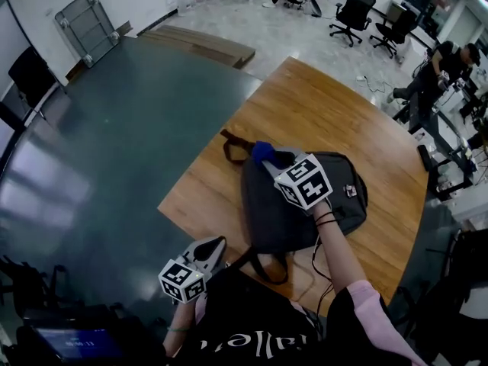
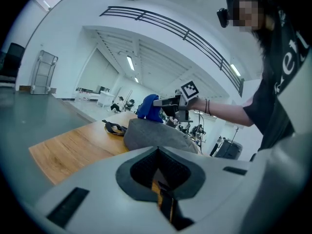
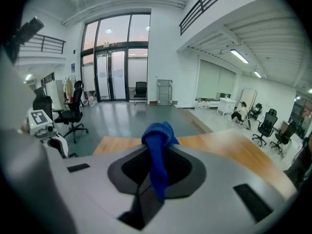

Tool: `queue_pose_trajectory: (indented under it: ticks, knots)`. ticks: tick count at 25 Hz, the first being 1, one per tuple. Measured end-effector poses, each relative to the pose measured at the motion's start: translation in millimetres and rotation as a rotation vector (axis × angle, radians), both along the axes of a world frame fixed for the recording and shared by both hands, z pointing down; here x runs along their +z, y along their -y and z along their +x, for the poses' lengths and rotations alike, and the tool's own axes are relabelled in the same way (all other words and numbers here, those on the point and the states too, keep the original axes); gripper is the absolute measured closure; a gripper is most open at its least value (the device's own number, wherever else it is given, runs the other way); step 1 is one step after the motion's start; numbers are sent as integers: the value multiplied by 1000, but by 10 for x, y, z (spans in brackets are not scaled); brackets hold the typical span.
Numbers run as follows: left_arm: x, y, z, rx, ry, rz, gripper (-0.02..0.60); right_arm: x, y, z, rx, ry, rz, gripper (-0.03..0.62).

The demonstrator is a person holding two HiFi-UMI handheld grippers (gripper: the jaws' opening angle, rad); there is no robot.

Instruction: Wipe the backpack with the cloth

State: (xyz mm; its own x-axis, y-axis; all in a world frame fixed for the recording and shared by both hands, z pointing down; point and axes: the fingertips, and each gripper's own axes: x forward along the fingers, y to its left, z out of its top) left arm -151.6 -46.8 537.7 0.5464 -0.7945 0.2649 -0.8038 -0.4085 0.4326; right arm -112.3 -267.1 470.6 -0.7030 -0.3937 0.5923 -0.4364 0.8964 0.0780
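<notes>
Grey backpack point(image 1: 305, 204): lies flat on the wooden table point(image 1: 305, 101), toward the near edge; soft, dark, with a small tag on its right side and straps point(image 1: 232, 147) trailing off the ends.
Cloth point(image 3: 157, 145): blue, bunched, pinched tight in the right gripper point(image 1: 273, 166), which we hold at the backpack's far-left corner; we cannot tell whether it touches.
Left gripper point(image 2: 158, 182): jaws together, nothing between them; held low off the table's near corner, apart from the backpack.
Around: dark floor point(image 1: 114, 136) left of the table; office chairs point(image 1: 352, 10) far behind.
In the way: our right arm point(image 1: 335, 250) crosses the backpack.
</notes>
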Motion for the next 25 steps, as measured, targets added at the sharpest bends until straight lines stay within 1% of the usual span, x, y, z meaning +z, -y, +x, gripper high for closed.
queue_pose_trajectory:
  ticks: [3, 5, 9, 15, 19, 25]
  knots:
    - [-9, -6, 60, 2, 2, 4, 583, 47, -264, 85, -2, 65, -68, 540]
    - [-15, -7, 97, 13, 7, 4, 583, 77, -430, 176, -5, 70, -85, 540]
    - [-41, 101, 33, 47, 6, 7, 582, 111, -723, 229, 3, 89, -119, 540]
    - [-96, 214, 179, 101, 8, 17, 582, 182, -1412, 546, 1, 128, -194, 540]
    - [-170, 274, 300, 131, -7, 29, 583, 199, -1738, 802, 41, 143, -213, 540]
    - [-245, 381, 442, 181, -3, 52, 581, 291, -2065, 1145, 104, 140, -264, 540]
